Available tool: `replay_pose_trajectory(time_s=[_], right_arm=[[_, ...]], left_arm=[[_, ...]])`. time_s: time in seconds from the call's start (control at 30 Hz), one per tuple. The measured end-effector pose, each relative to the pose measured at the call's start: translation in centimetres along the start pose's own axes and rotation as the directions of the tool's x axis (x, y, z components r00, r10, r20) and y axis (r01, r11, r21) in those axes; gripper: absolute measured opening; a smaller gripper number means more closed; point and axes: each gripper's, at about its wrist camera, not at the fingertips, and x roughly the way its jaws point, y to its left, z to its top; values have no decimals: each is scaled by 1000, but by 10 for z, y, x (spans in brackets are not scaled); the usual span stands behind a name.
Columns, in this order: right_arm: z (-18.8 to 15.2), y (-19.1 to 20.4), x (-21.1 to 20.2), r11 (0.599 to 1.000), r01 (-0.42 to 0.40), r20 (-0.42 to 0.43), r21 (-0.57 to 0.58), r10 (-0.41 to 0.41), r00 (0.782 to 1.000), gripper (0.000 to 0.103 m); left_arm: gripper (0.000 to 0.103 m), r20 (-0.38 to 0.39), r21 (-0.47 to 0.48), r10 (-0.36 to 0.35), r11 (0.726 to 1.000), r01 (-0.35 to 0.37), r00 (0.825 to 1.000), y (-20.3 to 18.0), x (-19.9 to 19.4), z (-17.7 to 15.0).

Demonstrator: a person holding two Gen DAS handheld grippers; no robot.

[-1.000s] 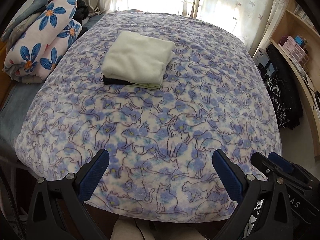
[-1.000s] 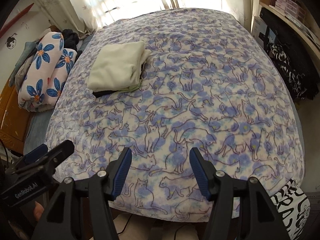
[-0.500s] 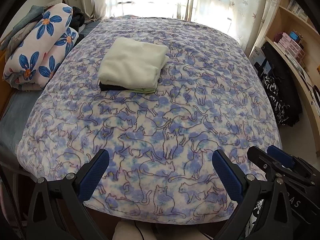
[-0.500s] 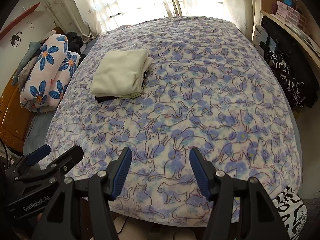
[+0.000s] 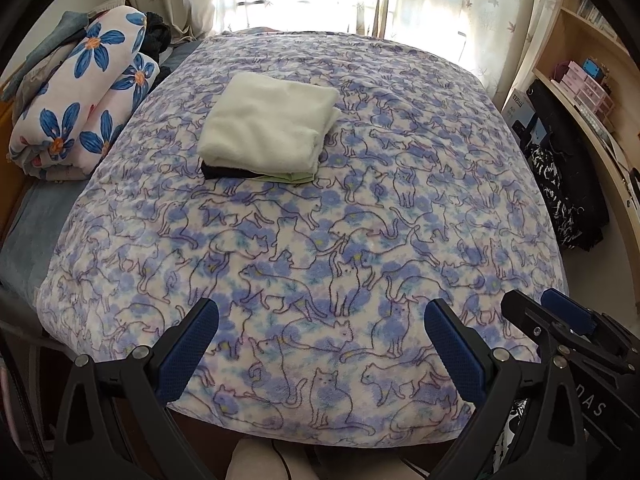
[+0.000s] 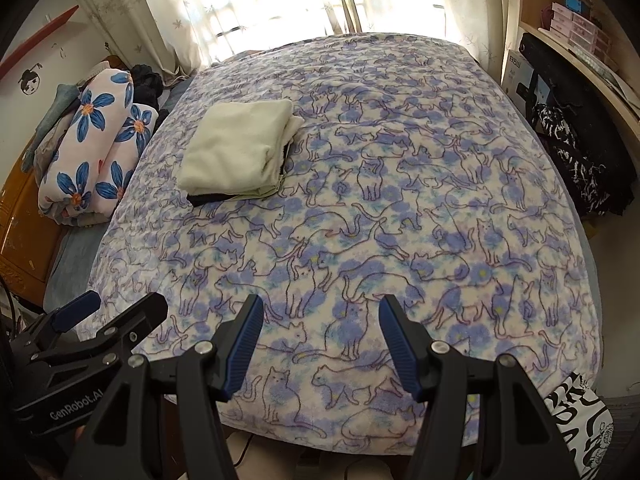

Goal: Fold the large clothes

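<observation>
Both the left gripper [image 5: 320,344] and the right gripper [image 6: 320,344] are held spread and empty above the near edge of the cat-print blanket [image 5: 360,240]. A stack of folded clothes [image 5: 268,128], pale on top, is laid far left on the blanket, near a floral bundle [image 5: 84,96].

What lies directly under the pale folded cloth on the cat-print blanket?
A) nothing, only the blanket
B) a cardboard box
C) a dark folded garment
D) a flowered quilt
C: the edge of a dark folded garment shows below the pale folded cloth, with a light green layer beside it.
</observation>
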Motion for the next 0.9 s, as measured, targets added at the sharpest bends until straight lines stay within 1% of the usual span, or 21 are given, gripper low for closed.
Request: replay_pose_trajectory(time_s=[0.2, 0.9], right_arm=[[0, -1, 1, 1000, -4, -1, 1, 4, 1000, 60], [-5, -5, 6, 1000, 8, -15, 2, -8, 1000, 60]], left_arm=[[102, -18, -1, 15, 1000, -15, 1000, 2, 5, -3], [102, -27, 0, 14, 1000, -14, 1000, 2, 8, -6]])
